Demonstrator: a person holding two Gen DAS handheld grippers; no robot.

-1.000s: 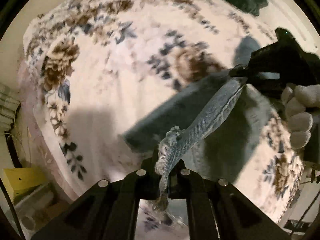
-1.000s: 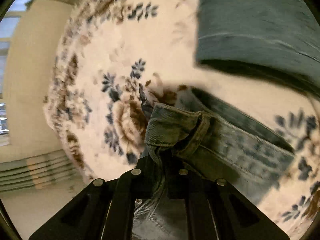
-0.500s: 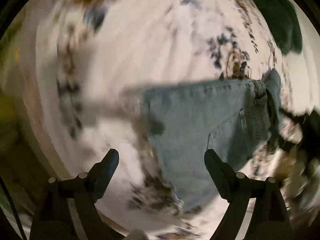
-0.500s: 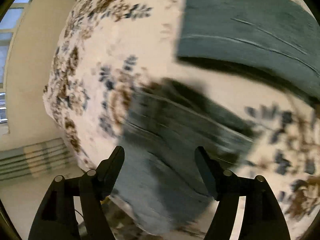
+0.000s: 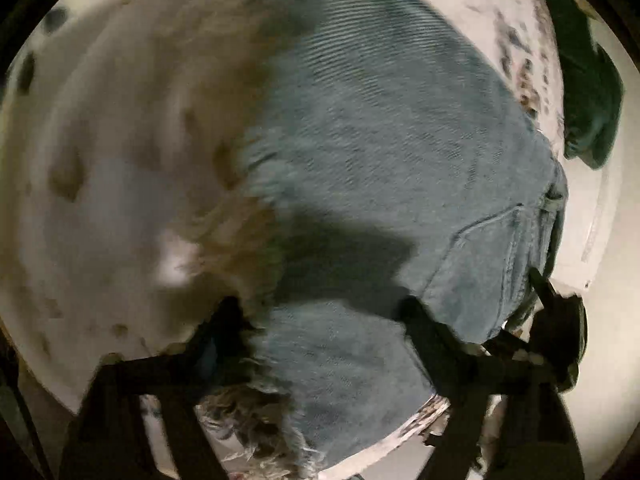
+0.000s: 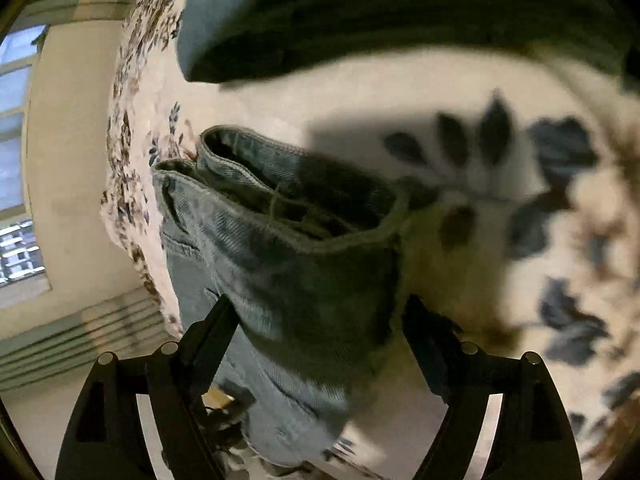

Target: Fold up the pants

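The folded light-blue denim pants lie flat on the floral blanket. Their frayed hem is nearest in the left wrist view, the back pocket at the right. My left gripper is open and close above the hem end, its fingers either side of the cloth. In the right wrist view the waistband end of the pants sits between the fingers of my right gripper, which is open and holds nothing. The right gripper also shows in the left wrist view by the waistband.
A dark green folded garment lies on the blanket beyond the waistband; it also shows in the left wrist view at the far right. The bed's edge drops to a pale floor, with a wall and window at the left.
Both grippers were shut on the pants a second ago, left on the hem, right on the waistband. They let go, opened, and now hover close over the pants lying folded on the blanket.
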